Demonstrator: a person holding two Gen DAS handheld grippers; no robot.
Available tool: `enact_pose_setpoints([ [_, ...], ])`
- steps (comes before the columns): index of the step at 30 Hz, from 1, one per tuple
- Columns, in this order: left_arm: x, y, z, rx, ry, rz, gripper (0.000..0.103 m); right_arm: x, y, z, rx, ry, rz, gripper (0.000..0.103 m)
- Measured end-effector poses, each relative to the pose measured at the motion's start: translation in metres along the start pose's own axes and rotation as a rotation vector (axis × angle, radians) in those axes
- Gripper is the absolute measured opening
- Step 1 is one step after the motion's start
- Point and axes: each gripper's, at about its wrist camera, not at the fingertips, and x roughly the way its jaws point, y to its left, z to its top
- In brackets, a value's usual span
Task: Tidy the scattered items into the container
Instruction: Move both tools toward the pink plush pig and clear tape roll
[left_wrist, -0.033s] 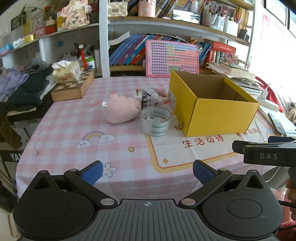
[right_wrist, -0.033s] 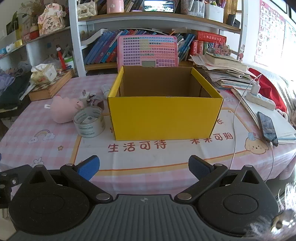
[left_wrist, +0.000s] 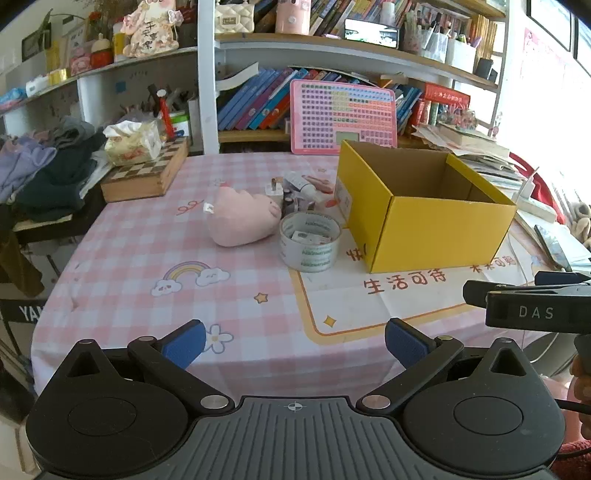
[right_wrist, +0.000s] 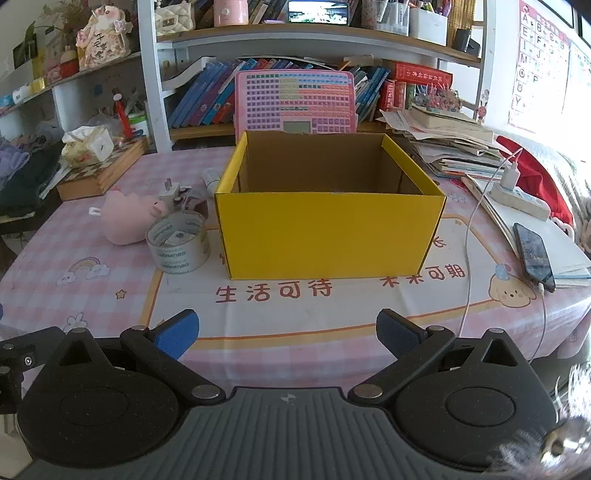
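Both grippers, left gripper (left_wrist: 295, 341) and right gripper (right_wrist: 287, 332), hang spread wide with nothing between them. From the yellow box (right_wrist: 328, 229), tape roll (right_wrist: 179, 242), pink plush (right_wrist: 127, 218) and white plug (right_wrist: 170, 192) lie at 9 o'clock.

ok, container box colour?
Yellow outside, plain brown cardboard inside. The box shows best in the right wrist view.
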Motion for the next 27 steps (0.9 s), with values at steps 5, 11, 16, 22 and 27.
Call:
enact_pose_setpoints([
  [5,-0.0044,0.0004,0.001,-0.008,-0.027,0.006,0.103,-0.002,-0.0003,-0.0003,-0.006,0.005,0.004,0.103],
  [11,-0.005,-0.0025,0.0015,-0.007,-0.036,-0.011,0.103,-0.0017,-0.0038,-0.0017,0.003,0.022,-0.008,0.103],
  [16,-0.005,-0.0041,0.0009,-0.002,-0.034,-0.004,0.103,-0.0033,-0.0045,-0.0029,-0.002,0.017,-0.001,0.103],
  [22,-0.0062,-0.0021,0.0001,-0.025,-0.042,-0.033,0.103,-0.0062,-0.0044,-0.0034,-0.011,0.007,0.014,0.103],
  [27,-0.0068,-0.0037,0.0001,-0.022,-0.037,-0.024,0.103,-0.0091,-0.0011,-0.0026,-0.029,-0.009,0.035,0.103],
])
